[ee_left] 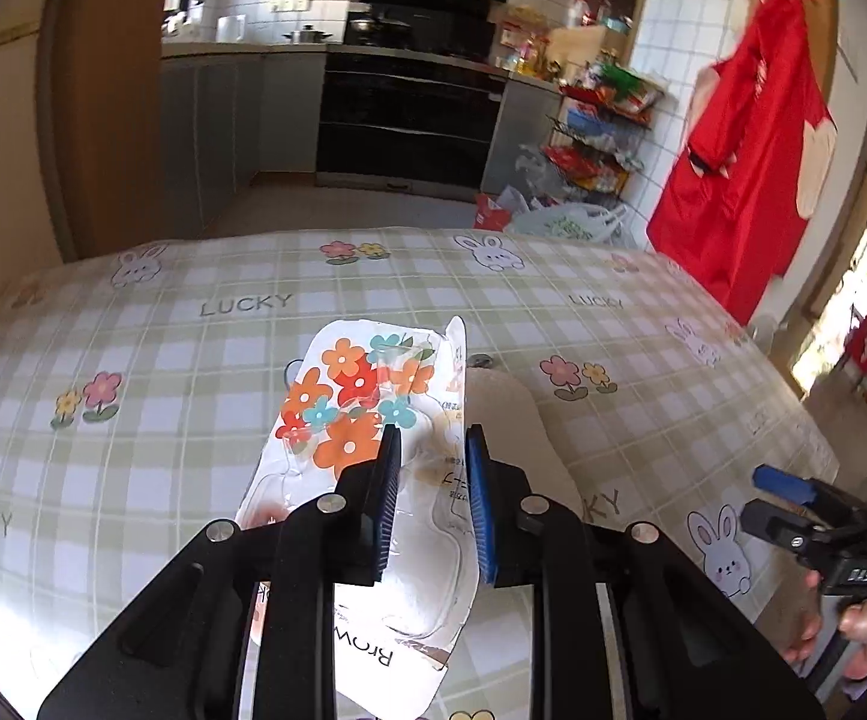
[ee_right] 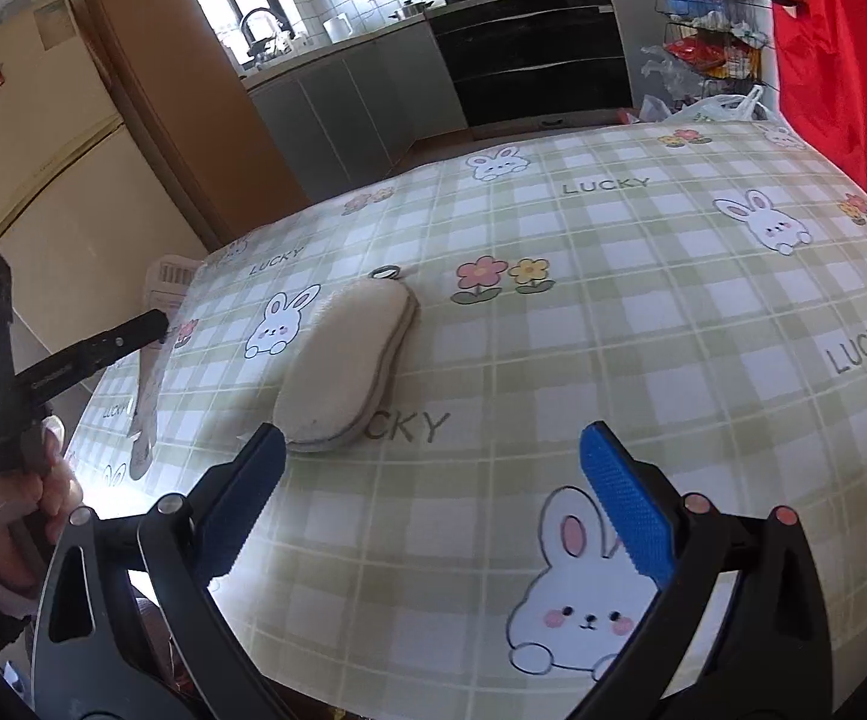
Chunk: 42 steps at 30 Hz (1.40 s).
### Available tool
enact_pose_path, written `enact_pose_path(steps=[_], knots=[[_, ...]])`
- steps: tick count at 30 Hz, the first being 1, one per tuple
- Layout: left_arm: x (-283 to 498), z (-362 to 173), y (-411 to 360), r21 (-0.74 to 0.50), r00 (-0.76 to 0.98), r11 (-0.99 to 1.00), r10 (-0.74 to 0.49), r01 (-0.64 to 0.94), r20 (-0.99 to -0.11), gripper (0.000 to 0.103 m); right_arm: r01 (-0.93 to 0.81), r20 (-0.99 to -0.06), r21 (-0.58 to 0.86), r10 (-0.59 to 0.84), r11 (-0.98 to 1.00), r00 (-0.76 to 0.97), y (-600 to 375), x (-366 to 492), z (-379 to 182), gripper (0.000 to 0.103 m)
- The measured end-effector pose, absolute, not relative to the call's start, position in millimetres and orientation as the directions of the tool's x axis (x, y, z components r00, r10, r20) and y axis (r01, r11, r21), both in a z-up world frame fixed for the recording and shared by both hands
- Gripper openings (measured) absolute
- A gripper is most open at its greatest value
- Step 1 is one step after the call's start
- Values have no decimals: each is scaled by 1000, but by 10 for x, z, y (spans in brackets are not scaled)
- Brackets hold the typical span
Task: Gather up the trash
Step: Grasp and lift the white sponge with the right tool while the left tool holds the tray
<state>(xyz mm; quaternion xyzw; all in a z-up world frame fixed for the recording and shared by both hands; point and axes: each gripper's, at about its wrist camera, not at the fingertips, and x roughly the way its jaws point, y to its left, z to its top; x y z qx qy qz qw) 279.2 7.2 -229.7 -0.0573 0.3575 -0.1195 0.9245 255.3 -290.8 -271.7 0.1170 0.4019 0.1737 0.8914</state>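
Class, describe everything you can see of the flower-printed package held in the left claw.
The flower-printed package is a flat, glossy white card with a clear moulded plastic blister, printed with orange, red and blue flowers and dark lettering. It looks empty. The left claw pinches it between blue-padded fingers, lifted over the checked tablecloth. From the right wrist view it appears edge-on, with a barcode on its back.

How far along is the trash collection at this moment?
Done: nothing visibly binned; no bin shows. In hand: the left gripper is shut on a flowered plastic package, lifted off the checked tablecloth. Left: the right gripper is open and empty; a beige pad lies on the table.
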Motion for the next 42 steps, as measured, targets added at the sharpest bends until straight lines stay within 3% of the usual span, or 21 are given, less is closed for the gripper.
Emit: enact_pose_path(steps=[7,14,18,22,28,37,42], knots=[[2323,-2132,592,-294,777,954,-226,56,-588,21,-279,-728,333,433,901,531,-2129,3046,-2860,97],[1932,-2093,863,-345,799,938,-185,-30,-572,21,-170,-803,314,357,934,476,-1678,3514,-3082,97],[1754,-2018,968,-365,809,930,-177,-49,-561,21,-126,-857,194,231,973,461,-1530,3697,-3190,97],[1640,-1911,992,-352,823,935,-169,-40,-543,21,-100,-864,191,215,977,455,-1468,3756,-3218,98],[1556,-1843,977,-366,828,930,-181,-32,-531,21,-184,-887,33,114,982,447,-1269,3738,-3274,98],[1487,-1789,962,-372,831,928,-203,-5,-518,21,-241,-864,125,225,962,451,-1394,3458,-3171,92],[1421,-1735,948,-389,833,921,-225,13,-505,21,-203,-808,277,342,939,480,-1701,3201,-2953,91]])
